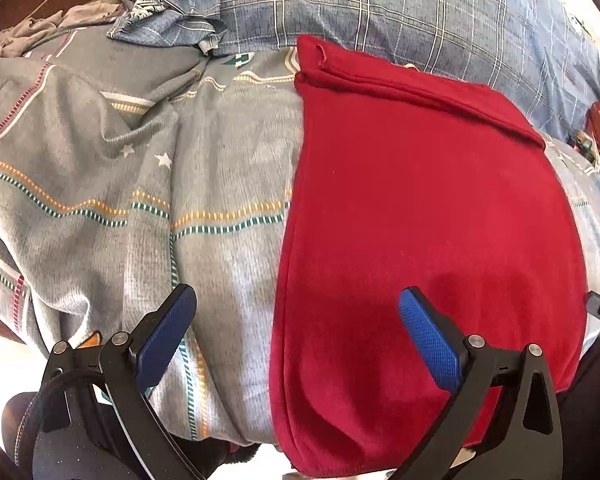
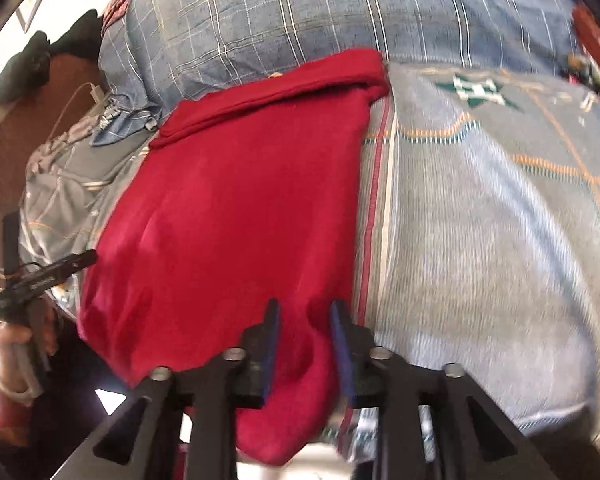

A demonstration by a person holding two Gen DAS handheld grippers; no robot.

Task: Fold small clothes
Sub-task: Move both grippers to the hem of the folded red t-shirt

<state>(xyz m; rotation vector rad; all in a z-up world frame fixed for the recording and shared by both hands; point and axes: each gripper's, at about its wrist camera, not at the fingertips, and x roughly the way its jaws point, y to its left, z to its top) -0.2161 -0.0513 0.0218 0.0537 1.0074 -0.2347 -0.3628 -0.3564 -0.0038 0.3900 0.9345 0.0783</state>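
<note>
With the red garment [image 1: 420,208] spread flat on the bed [image 1: 228,152] for folding, the left hand-held gripper [image 1: 296,344] stood wide apart and empty, while the right hand-held gripper [image 2: 305,344], part-spread, straddled its near hem.

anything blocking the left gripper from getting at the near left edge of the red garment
Nothing visible does. The left gripper is open, straddling the red garment's left edge, with only grey bedsheet beneath.
</note>
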